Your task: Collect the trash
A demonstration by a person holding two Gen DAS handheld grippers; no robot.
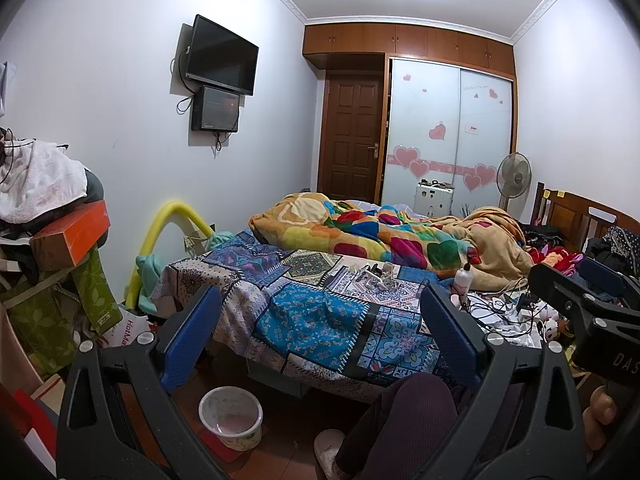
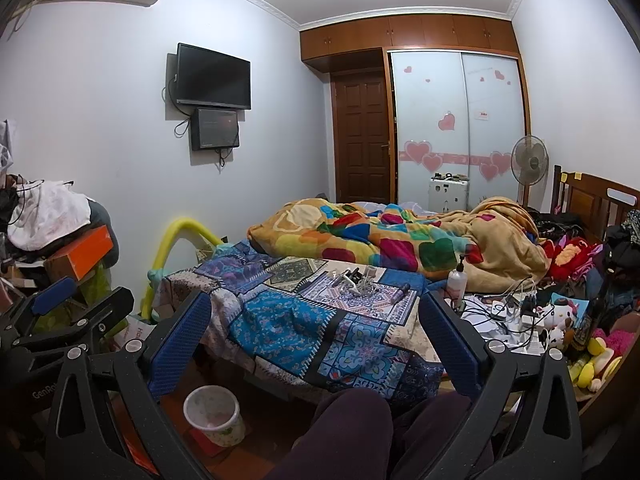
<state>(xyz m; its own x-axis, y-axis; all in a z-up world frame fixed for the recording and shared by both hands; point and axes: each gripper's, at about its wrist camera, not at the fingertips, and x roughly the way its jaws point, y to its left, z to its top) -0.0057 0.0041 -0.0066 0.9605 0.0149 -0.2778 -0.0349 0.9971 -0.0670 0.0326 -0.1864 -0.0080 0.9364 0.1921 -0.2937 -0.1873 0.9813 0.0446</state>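
Observation:
A small white waste bin (image 1: 231,416) (image 2: 214,414) stands on the floor by the bed's near corner, below and left of both grippers. On the patchwork sheet (image 1: 320,312) (image 2: 280,320) lie small loose items (image 1: 376,276) (image 2: 356,280), a white pump bottle (image 1: 464,280) (image 2: 457,282), and papers tangled with cables (image 1: 500,308) (image 2: 500,312). My left gripper (image 1: 320,300) (image 2: 88,294) is open and holds nothing. My right gripper (image 2: 316,308) (image 1: 568,276) is open too, level with the left one. Both hover short of the bed.
A person's legs in dark trousers (image 2: 352,428) and a slipper (image 1: 328,440) fill the bottom. Boxes and clothes (image 1: 60,240) are stacked at the left beside a yellow foam tube (image 1: 160,232). A colourful blanket (image 1: 380,236) covers the bed; soft toys (image 2: 568,320) crowd the right.

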